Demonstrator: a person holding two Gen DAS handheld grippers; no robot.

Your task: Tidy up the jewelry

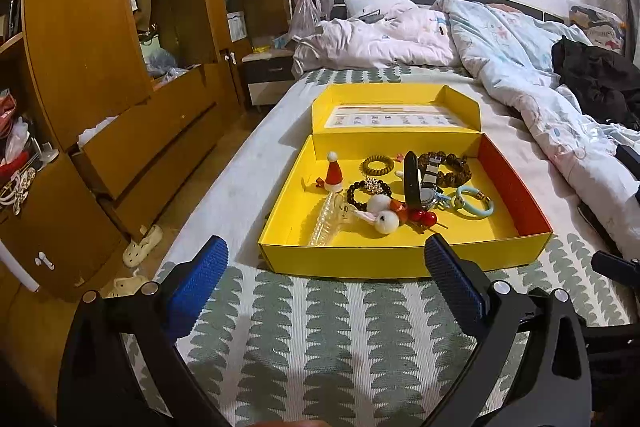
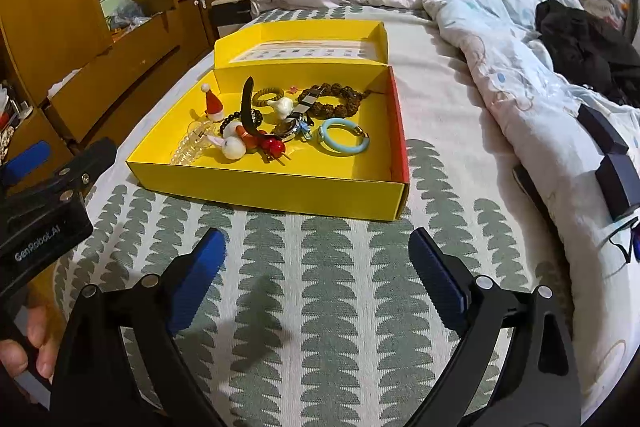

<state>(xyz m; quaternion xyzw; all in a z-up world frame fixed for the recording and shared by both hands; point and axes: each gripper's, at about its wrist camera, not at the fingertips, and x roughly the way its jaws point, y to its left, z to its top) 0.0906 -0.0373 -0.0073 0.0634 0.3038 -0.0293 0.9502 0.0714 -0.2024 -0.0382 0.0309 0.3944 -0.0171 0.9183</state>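
Lying ahead of both grippers: yellow box [image 2: 280, 187] on bedspread [image 2: 320, 287], jewelry heaped inside. Left gripper [image 1: 326, 259] and right gripper [image 2: 316, 251] gape empty; left sits nearer.

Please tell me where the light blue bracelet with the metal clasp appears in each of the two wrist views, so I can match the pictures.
Left wrist view: the light blue bracelet lies right of centre, in the yellow box, near its red right wall.
Right wrist view: the bracelet lies just above centre, also at the right end of the pile.
Shared landmark: the small Santa hat stands at the box's far left in both views.
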